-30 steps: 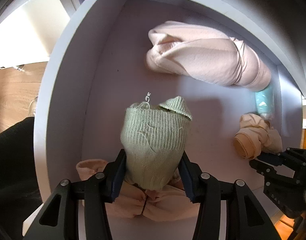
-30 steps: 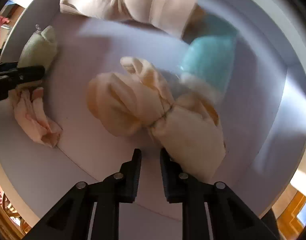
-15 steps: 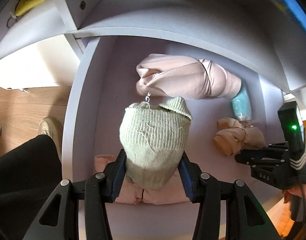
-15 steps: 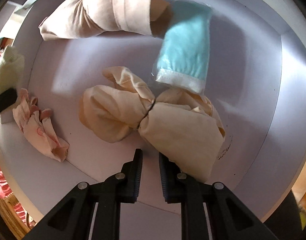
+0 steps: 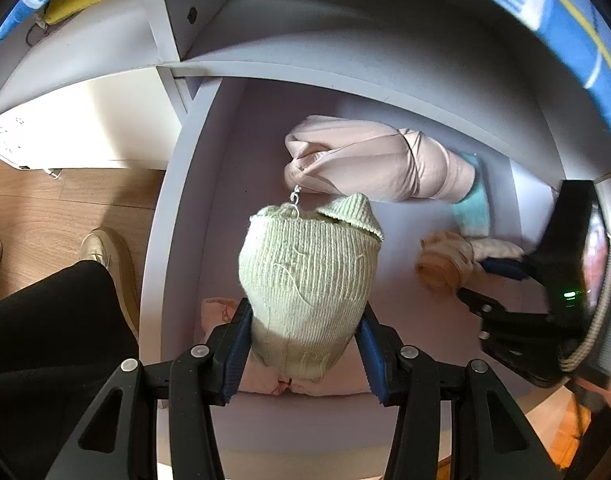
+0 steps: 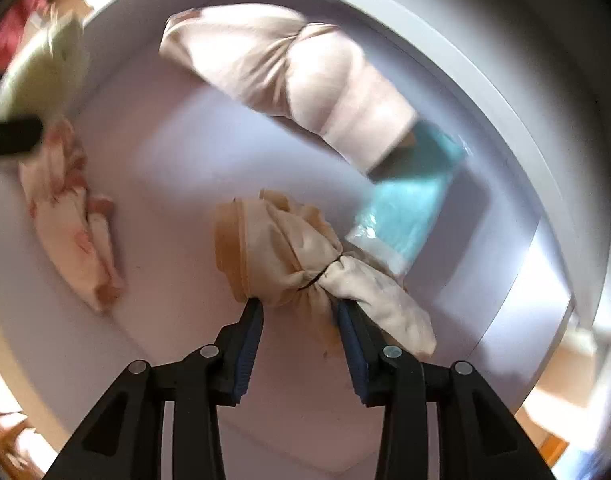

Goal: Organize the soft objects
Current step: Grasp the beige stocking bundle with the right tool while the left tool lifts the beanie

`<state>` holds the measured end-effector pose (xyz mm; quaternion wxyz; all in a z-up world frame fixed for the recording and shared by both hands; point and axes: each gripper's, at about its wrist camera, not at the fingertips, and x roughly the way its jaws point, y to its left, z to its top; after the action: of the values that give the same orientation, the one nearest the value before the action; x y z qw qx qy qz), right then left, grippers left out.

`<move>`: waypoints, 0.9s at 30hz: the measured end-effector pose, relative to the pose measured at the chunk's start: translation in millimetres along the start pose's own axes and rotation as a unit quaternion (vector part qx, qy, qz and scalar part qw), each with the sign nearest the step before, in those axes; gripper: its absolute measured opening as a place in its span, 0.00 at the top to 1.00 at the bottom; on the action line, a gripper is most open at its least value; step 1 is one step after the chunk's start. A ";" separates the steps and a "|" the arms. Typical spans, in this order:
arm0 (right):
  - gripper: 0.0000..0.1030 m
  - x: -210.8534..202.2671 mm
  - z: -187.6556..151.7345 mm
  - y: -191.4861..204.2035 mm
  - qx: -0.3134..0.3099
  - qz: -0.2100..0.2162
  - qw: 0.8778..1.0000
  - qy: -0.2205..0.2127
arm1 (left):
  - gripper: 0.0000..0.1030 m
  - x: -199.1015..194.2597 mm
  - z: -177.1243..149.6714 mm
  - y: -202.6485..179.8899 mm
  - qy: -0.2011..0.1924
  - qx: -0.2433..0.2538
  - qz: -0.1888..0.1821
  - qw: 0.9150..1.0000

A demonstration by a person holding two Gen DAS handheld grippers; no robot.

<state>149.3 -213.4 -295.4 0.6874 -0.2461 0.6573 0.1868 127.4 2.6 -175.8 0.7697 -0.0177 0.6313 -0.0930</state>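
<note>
My left gripper (image 5: 303,344) is shut on a pale green knit hat (image 5: 309,276) and holds it above the front left of a white shelf compartment (image 5: 173,208). The hat also shows in the right wrist view (image 6: 41,72). My right gripper (image 6: 299,316) is open, its jaws on either side of the tied waist of a beige cloth bundle (image 6: 289,256) lying on the shelf floor; the bundle also shows in the left wrist view (image 5: 445,268). Whether the fingers touch the cloth is unclear.
A rolled pink garment (image 5: 377,164) lies at the back of the compartment, with a teal packet (image 6: 409,204) beside it. A crumpled pink cloth (image 6: 73,232) lies at the front left under the hat. My shoe (image 5: 105,256) and wooden floor are to the left.
My right gripper has opened and moved forward around the beige bundle's tied middle. My left gripper has drawn back and up with the green hat still held.
</note>
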 end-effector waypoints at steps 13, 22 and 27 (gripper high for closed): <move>0.61 -31.0 7.0 -48.5 0.055 0.098 0.992 -0.054 | 0.52 -10.2 -1.3 8.1 -0.011 -0.015 -0.010 1.000; 0.61 22.1 12.9 -36.9 -0.052 0.012 0.999 0.010 | 0.52 -15.9 -1.1 6.4 -0.014 -0.008 -0.010 1.000; 0.65 29.5 3.2 -49.9 0.023 0.061 0.998 0.021 | 0.52 -22.4 -1.0 -3.3 -0.027 0.011 -0.010 1.000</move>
<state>182.8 -253.8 -320.1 0.6664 -0.1929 0.6895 0.2081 121.9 3.2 -153.8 0.7857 -0.0178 0.6090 -0.1072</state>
